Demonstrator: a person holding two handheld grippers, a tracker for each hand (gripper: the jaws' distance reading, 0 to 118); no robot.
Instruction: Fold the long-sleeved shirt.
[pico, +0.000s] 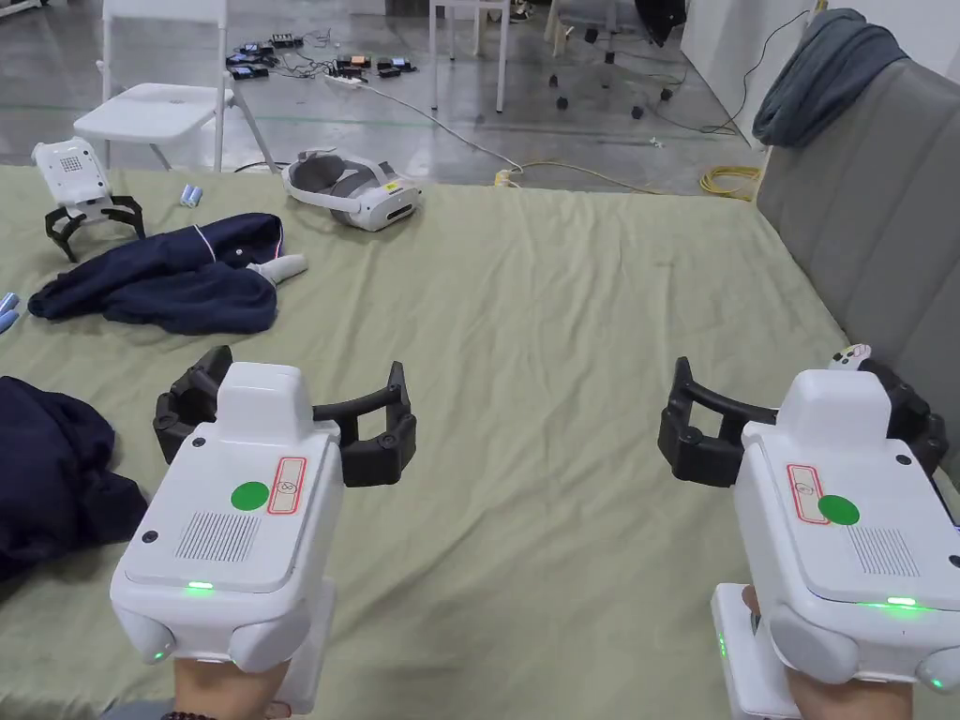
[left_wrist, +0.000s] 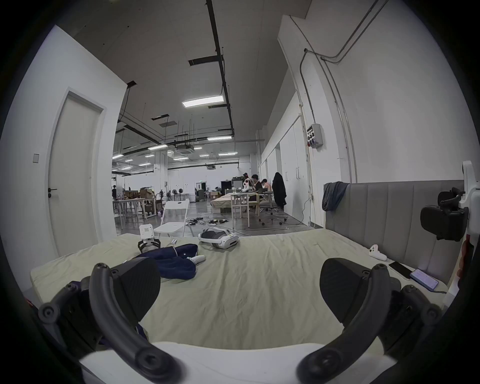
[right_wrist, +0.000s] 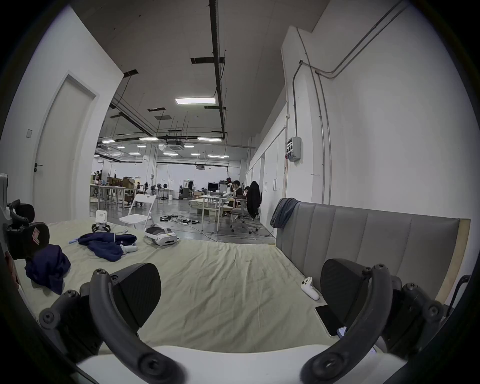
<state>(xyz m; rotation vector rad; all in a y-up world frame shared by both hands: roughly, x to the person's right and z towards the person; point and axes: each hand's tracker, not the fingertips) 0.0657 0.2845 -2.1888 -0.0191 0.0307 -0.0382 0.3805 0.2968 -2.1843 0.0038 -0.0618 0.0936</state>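
Hovering over bare sheet: left gripper and right gripper, jaws apart, empty. Navy shirt lies bunched at near left, just beside left gripper. Looks soft, light, floppy; best pinched at collar or shoulder seams, then spread flat.

Navy garment cut off at head view's left edge
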